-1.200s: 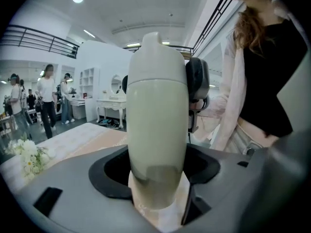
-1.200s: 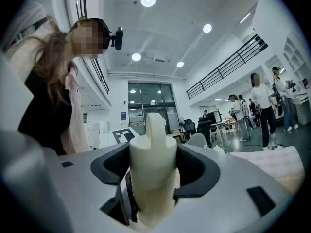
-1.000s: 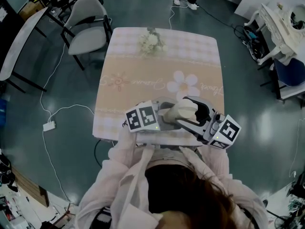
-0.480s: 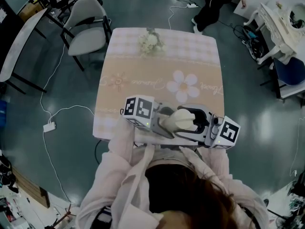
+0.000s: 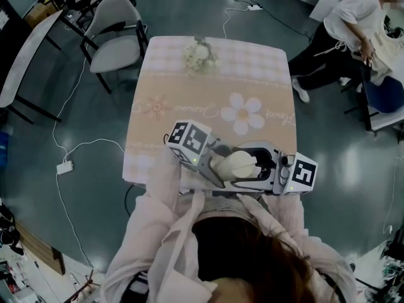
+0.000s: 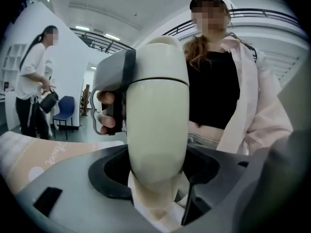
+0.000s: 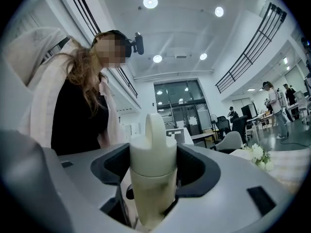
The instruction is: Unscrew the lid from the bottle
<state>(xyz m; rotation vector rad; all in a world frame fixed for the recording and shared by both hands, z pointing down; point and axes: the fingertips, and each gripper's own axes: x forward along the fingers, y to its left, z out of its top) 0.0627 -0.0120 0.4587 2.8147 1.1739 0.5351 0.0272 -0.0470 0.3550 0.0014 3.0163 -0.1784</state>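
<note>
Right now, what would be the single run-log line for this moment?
left gripper: shut on bottle | right gripper: shut on lid | lid: on bottle, not yet off

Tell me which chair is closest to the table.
The grey chair, right beside the table's far left corner; the blue chair stands well off to the right.

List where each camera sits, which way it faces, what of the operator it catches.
Head view: on the person's head, looking steeply down at the table; hair, sleeves, left gripper and right gripper show, both at the bottle.
Left gripper view: rides the left gripper, facing toward the person's right; torso and fingers on the other handle show.
Right gripper view: rides the right gripper, facing toward the person's left; hair and torso show.
Shared: both gripper views see the bottle between their jaws, from opposite sides.
</note>
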